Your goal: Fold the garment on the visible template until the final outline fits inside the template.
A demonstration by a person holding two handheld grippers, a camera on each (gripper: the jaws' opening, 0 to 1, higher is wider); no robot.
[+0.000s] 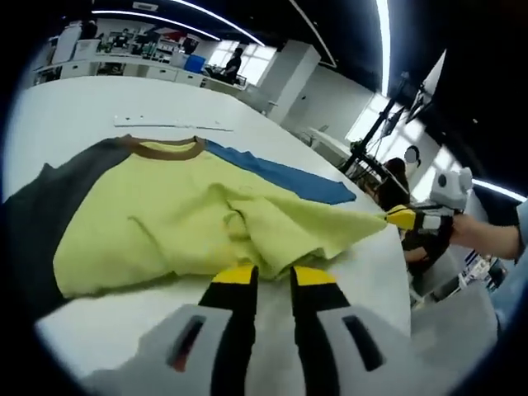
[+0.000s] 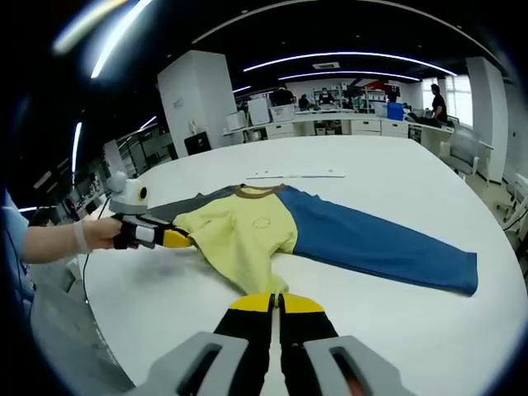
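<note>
A long-sleeved garment (image 1: 165,206) lies on the white table: yellow body (image 2: 247,231), brown collar (image 2: 257,191), blue sleeve (image 2: 371,243) stretched out flat, and dark grey sleeve (image 1: 49,206) on the other side. My left gripper (image 1: 275,275) holds the yellow hem, jaws a little apart with cloth at the tips. From the right gripper view it (image 2: 177,239) pinches the body's side edge. My right gripper (image 2: 277,303) is shut on a pulled-out point of the yellow hem. From the left gripper view it (image 1: 402,218) draws that corner taut towards the table's edge.
A thin white strip (image 2: 297,174) lies on the round white table (image 2: 396,330) beyond the collar. A person's hand (image 2: 91,233) holds the left gripper past the table's rim. Desks, shelves and people stand far behind; a tripod (image 1: 371,136) stands off the table.
</note>
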